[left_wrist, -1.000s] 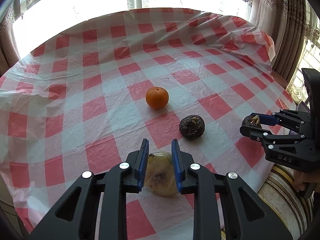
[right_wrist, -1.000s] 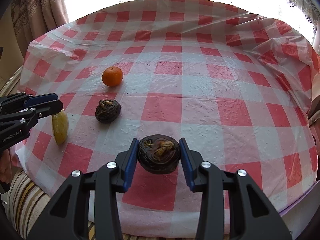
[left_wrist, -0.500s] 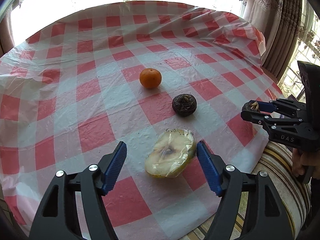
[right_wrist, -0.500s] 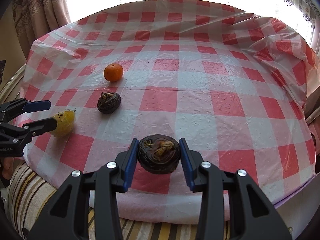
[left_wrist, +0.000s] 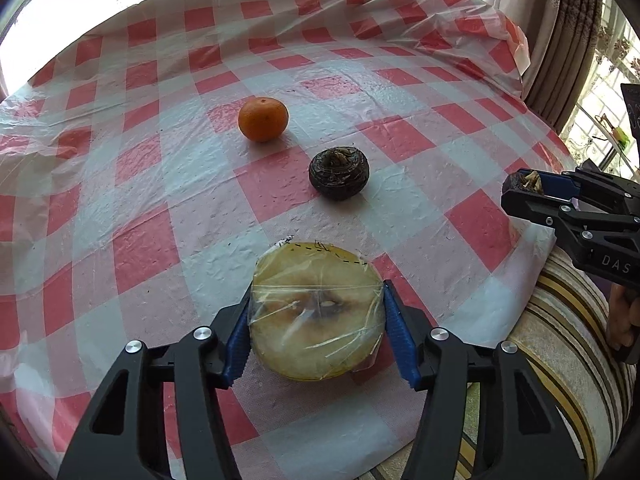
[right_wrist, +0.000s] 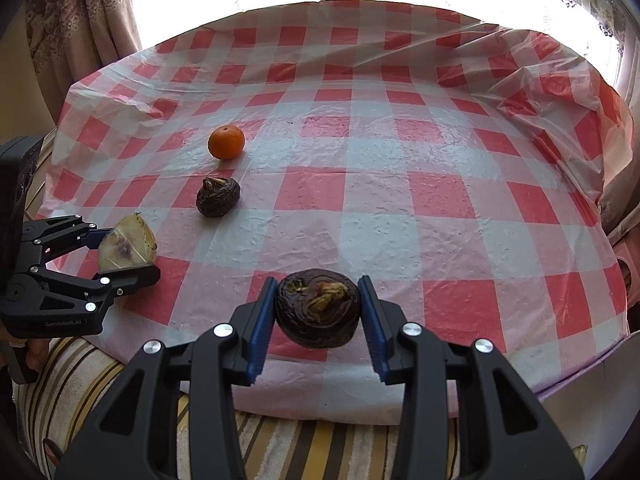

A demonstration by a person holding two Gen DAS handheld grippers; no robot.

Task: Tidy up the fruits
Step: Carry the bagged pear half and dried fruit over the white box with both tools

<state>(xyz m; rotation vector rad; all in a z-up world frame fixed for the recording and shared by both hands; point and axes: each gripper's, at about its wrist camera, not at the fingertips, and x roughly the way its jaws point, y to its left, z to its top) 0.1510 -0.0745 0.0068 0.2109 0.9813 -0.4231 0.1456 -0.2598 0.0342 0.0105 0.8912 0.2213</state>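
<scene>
**Operator:** Status of the left gripper (left_wrist: 316, 330)?

**Technician:** Its jaws have just been closing around the wrapped half fruit (left_wrist: 316, 316). The blue pads flank it on both sides and appear to touch the film. The fruit sits on the tablecloth (left_wrist: 160, 200) near its front edge, cut face tilted toward the camera.

**Operator:** Handling properties?

**Technician:** Judged soft and moderately heavy. The cling film is likely slippery and creased. The flesh shows browning, so it may bruise under pressure. The recommended hold is across the widest part of the rind, not on the cut face.

**Operator:** And the right gripper (right_wrist: 318, 316)?

**Technician:** It is clamped narrow on a dark round fruit (right_wrist: 318, 308), carried just above the front edge of the tablecloth. The skin looks wrinkled and firm, so slip risk is judged low.

**Operator:** Remaining items?

**Technician:** The orange (left_wrist: 263, 119) and a second dark fruit (left_wrist: 339, 173) rest near each other, mid-cloth, untouched.
</scene>
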